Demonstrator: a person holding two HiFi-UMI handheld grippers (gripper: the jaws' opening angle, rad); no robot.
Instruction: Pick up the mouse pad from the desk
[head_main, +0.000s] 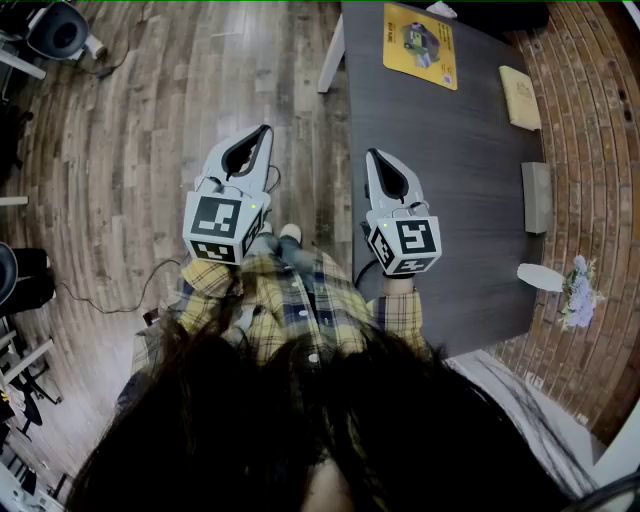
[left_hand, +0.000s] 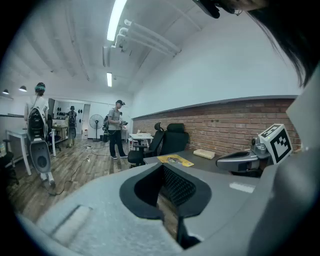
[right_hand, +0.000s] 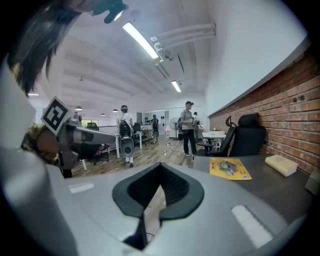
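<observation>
While its jaws are clenched on nothing, the left gripper hangs over the wooden floor, just beside the dark desk. The right gripper, jaws also pressed together and empty, is held above the desk's left edge. The yellow mouse pad lies flat at the desk's far end, well apart from the 2 grippers.

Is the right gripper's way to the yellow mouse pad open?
Probably yes: only bare desk lies between the right gripper and the mouse pad, though the pad sits at the far end and the jaws are shut.
</observation>
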